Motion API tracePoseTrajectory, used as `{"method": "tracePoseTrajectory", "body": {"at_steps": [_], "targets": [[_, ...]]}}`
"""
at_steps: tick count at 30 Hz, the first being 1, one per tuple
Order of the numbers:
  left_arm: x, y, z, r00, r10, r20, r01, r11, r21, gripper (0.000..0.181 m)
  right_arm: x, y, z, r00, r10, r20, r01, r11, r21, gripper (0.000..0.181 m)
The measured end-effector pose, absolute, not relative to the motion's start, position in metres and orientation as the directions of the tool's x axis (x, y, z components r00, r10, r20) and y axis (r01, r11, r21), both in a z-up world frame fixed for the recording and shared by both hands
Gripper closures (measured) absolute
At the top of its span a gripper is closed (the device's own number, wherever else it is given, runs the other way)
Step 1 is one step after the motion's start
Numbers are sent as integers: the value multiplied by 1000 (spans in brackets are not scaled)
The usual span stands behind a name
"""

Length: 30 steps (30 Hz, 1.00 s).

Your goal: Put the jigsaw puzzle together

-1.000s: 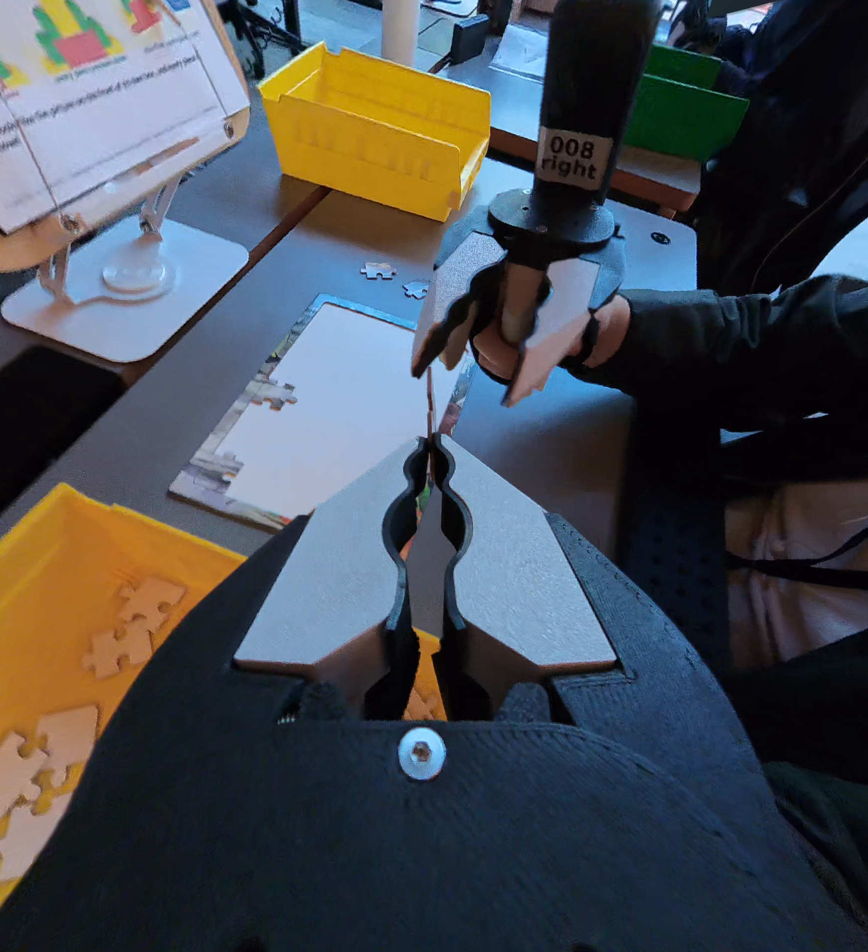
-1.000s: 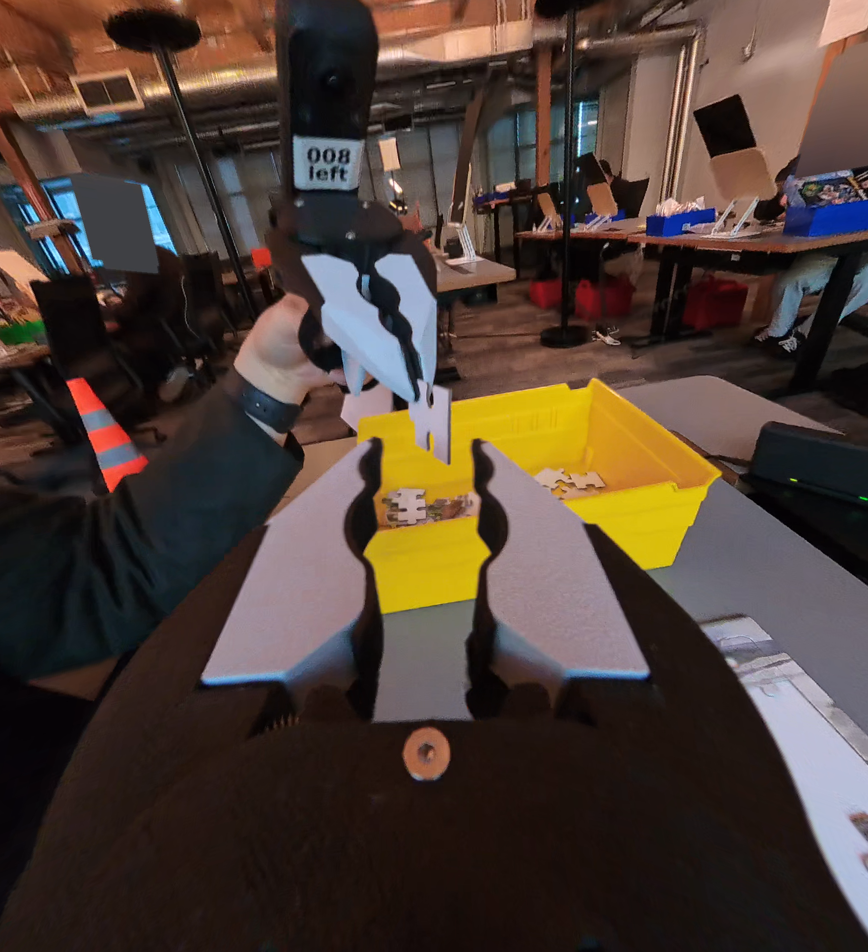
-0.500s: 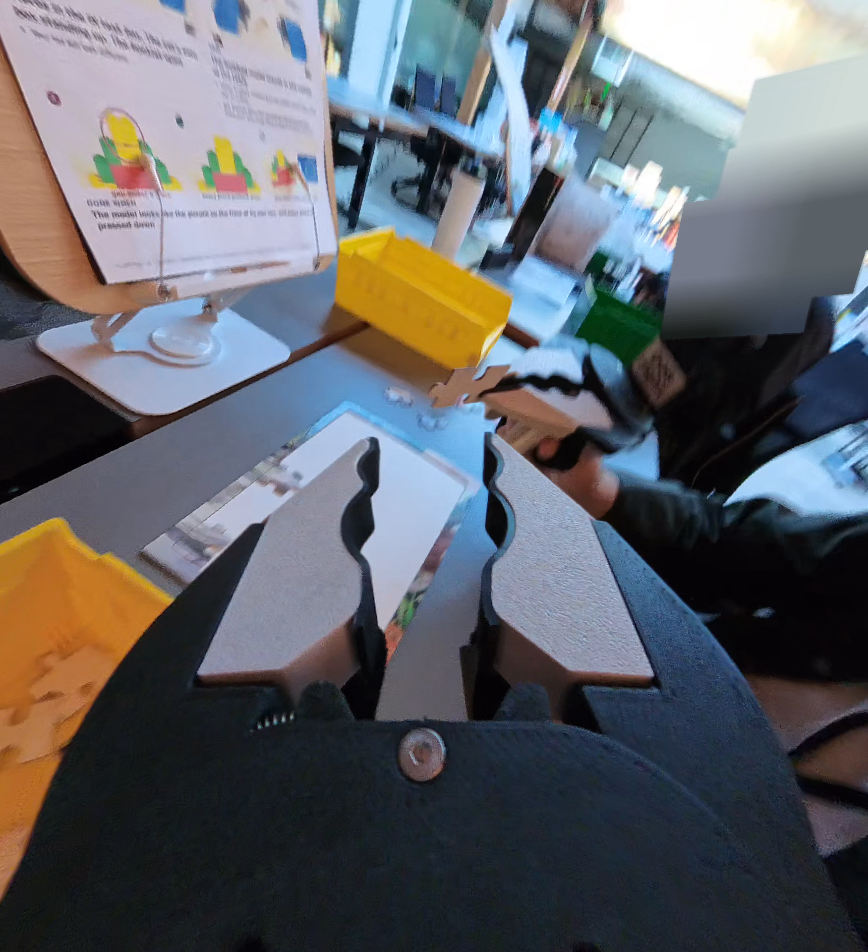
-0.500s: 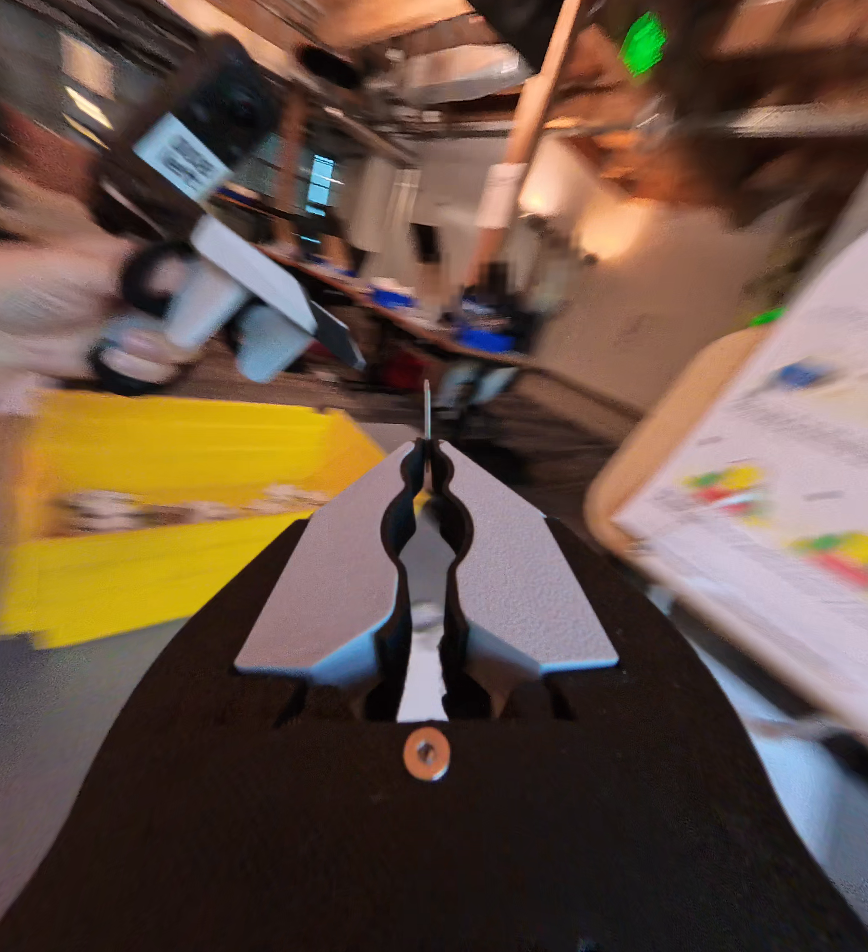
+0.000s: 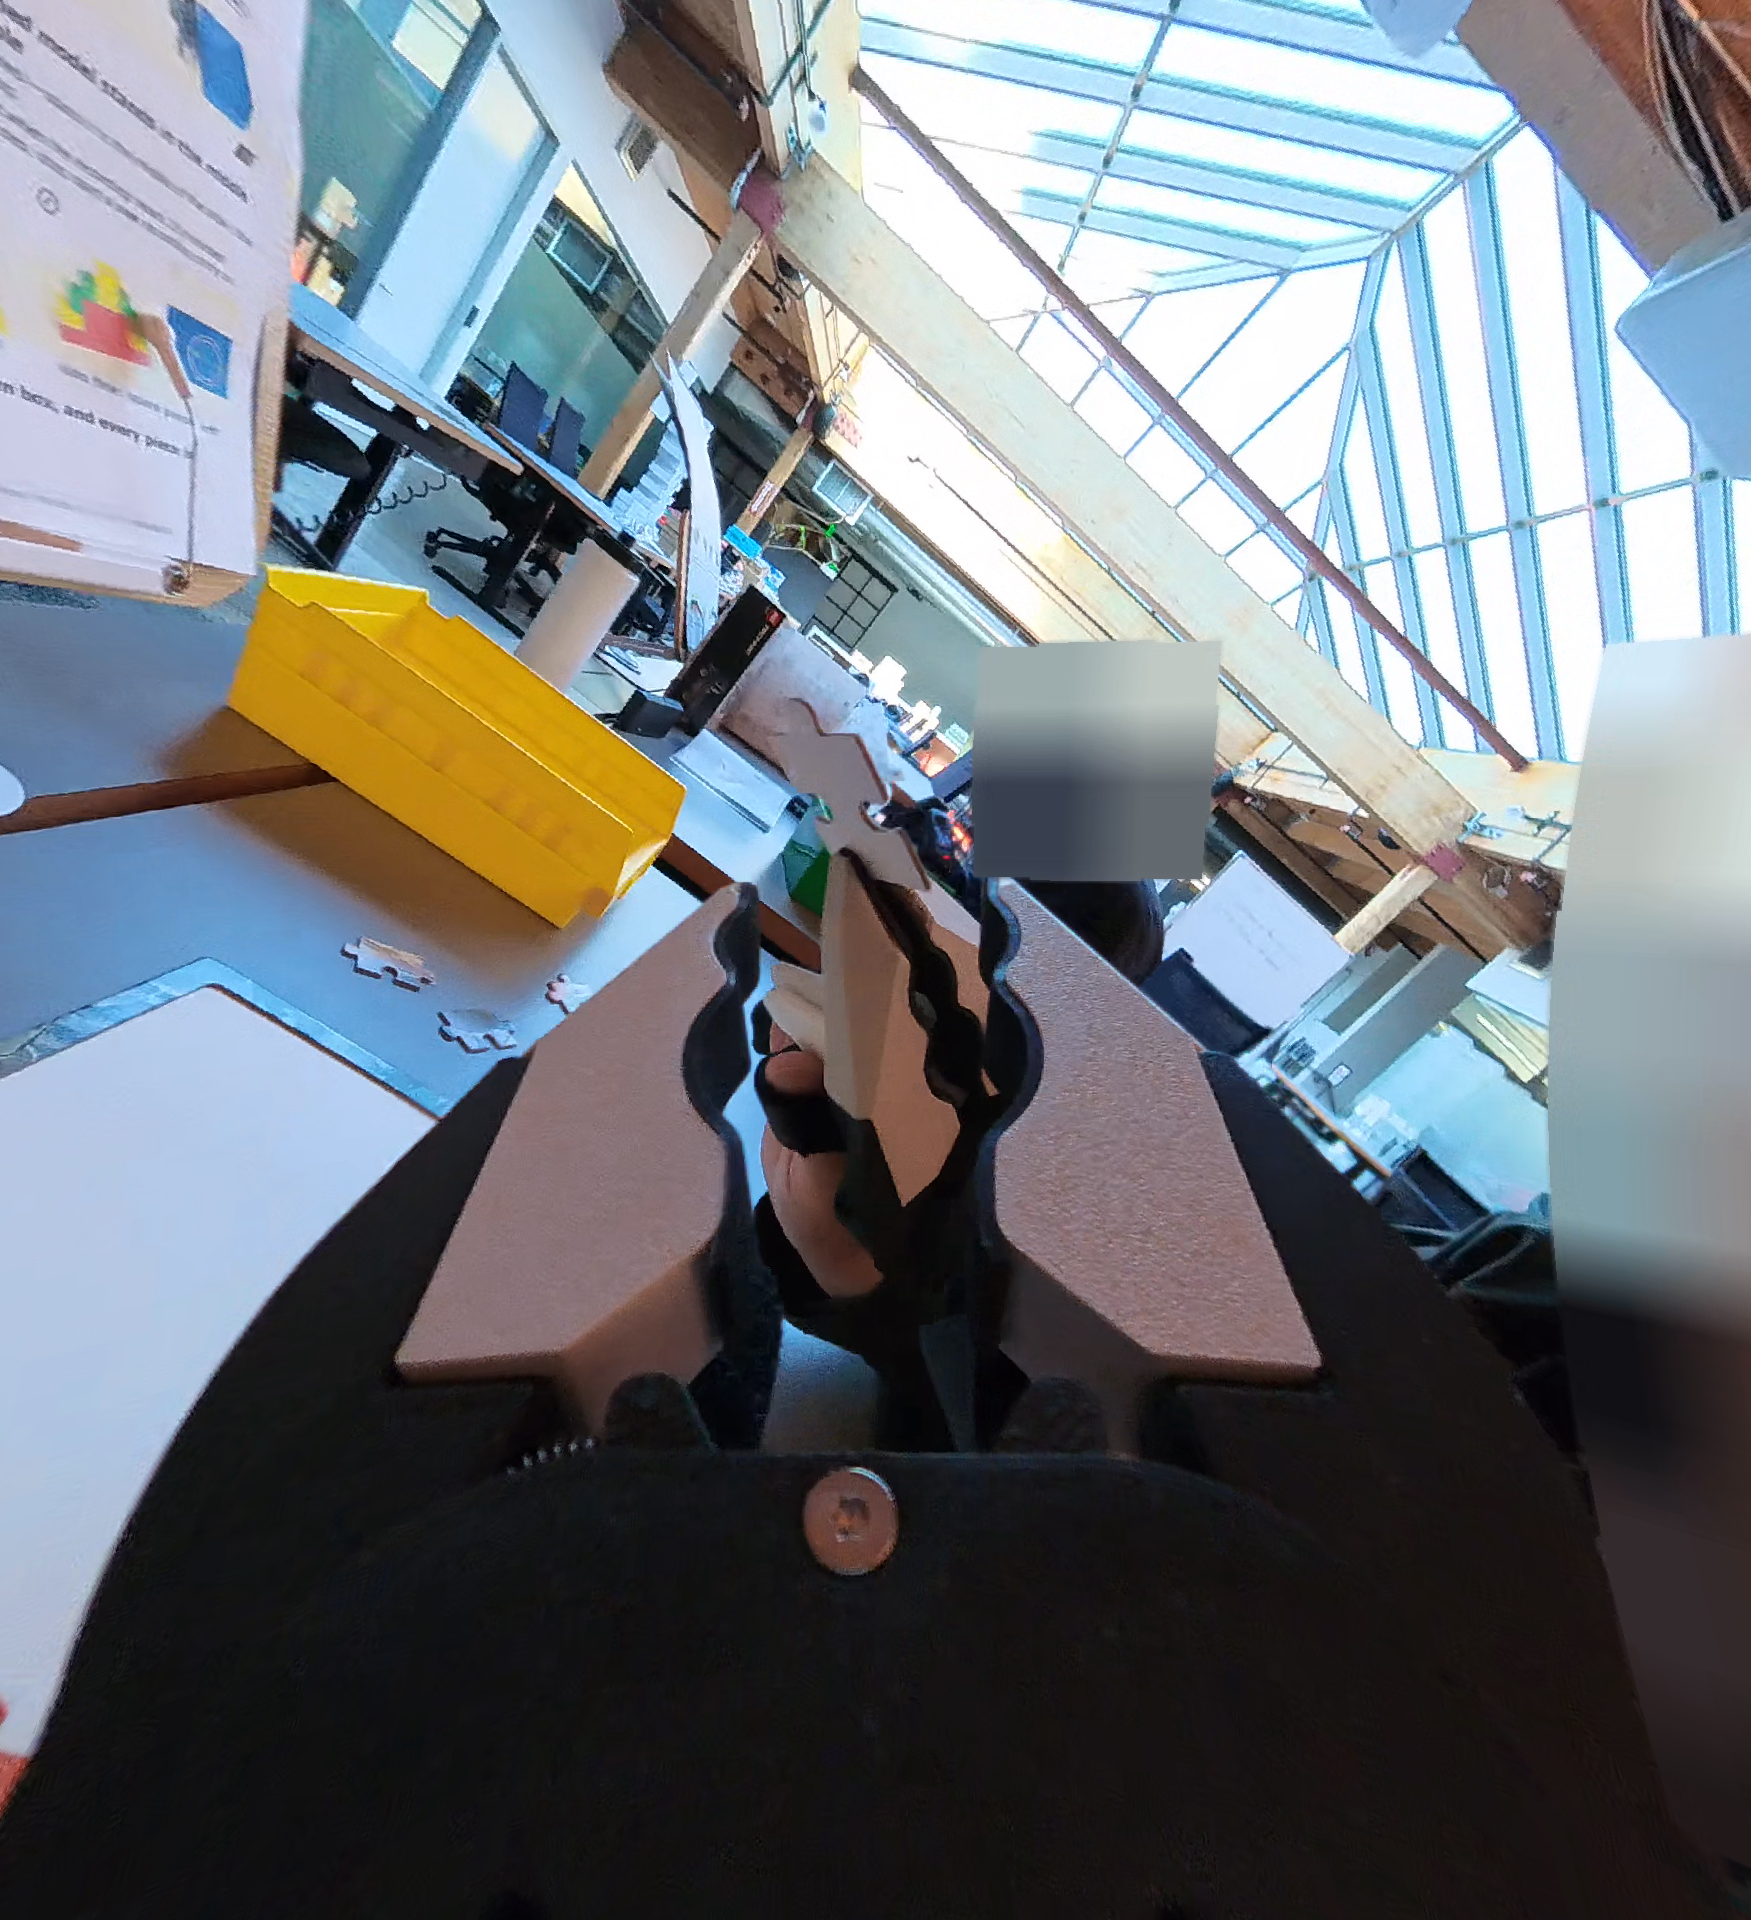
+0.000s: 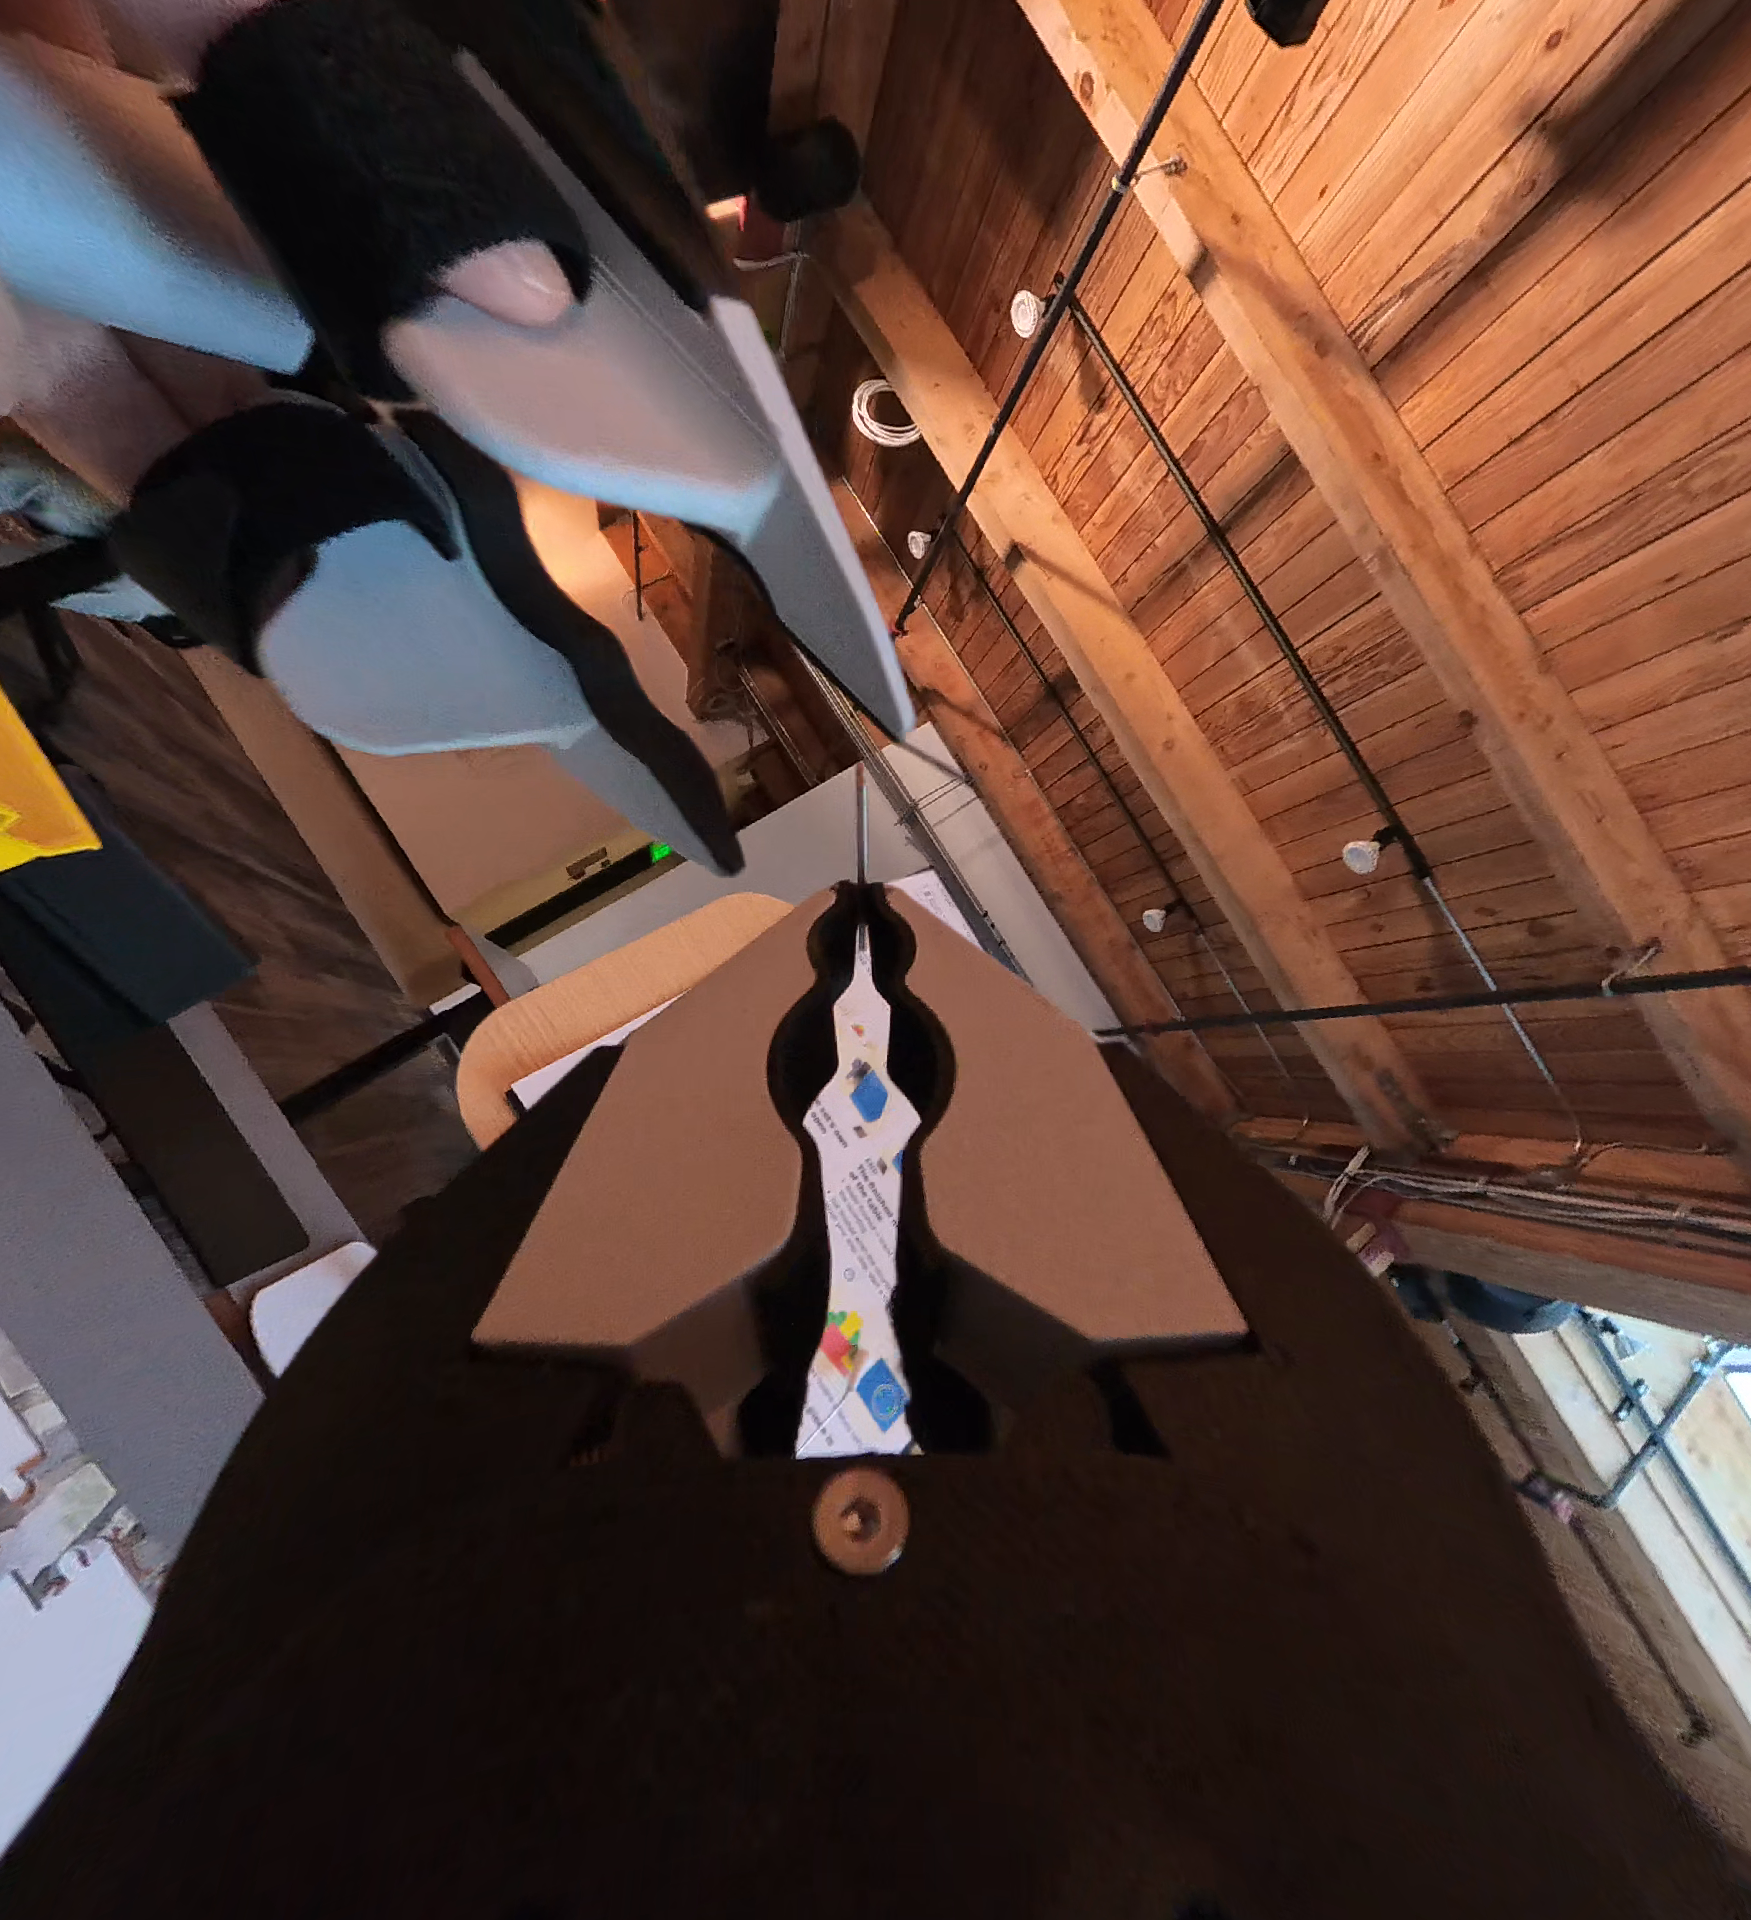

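Piece [image 5: 855, 805] passed to right claw [image 6: 858, 894], left claw [image 5: 866, 914] now spread

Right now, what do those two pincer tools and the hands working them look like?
Each gripper, left and right, is a matte black textured body with a silver screw and two flat tan-grey fingers edged in wavy black rubber. A small spring shows at a finger's base. Black fabric loops wrap the person's fingers; a finger pokes through one.
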State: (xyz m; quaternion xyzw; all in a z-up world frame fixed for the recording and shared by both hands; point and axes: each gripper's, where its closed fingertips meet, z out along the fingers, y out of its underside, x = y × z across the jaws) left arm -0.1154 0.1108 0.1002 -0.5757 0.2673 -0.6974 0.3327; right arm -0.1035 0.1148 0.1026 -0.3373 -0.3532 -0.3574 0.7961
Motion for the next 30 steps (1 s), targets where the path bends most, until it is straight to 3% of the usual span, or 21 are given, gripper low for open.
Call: {"method": "tracePoseTrajectory", "body": {"at_steps": [4, 7, 8, 10, 12, 14, 16, 18, 21, 30], "targets": [[-108, 110, 95, -66, -803, 592, 150, -594, -790, 149, -110, 114, 96, 441, -351, 826, 828, 515, -223, 180], [-110, 113, 91, -34, -818, 575, 141, -573, -807, 173, -116, 116, 88, 405, -343, 847, 830, 528, -182, 179], [-113, 116, 85, 0, -819, 574, 109, -570, -814, 181, -120, 116, 83, 400, -312, 862, 815, 551, -179, 176], [-123, 121, 77, 57, -828, 559, 36, -557, -829, 181, -133, 113, 71, 412, -149, 899, 731, 643, -228, 170], [-139, 122, 58, 135, -836, 532, -120, -547, -828, 181, -144, 107, 55, 377, 120, 918, 611, 713, -344, 169], [-157, 117, 35, 203, -853, 481, -287, -522, -804, 181, -143, 108, 46, 398, 469, 789, 482, 624, -614, 169], [-170, 96, 16, 162, -864, 476, -450, -494, -744, 181, -140, 110, 46, 425, 774, 469, 298, 369, -880, 150], [-177, 80, 3, 126, -869, 478, -549, -463, -696, 181, -142, 99, 48, 312, 944, 106, 116, 73, -991, 151], [-178, 66, -17, 91, -878, 471, -657, -408, -634, 181, -147, 93, 33, 183, 966, -181, 102, -202, -974, 151], [-176, 43, -61, 55, -875, 481, -835, -305, -458, 181, -163, 69, -35, 75, 934, -350, 394, -350, -850, 162]]}}
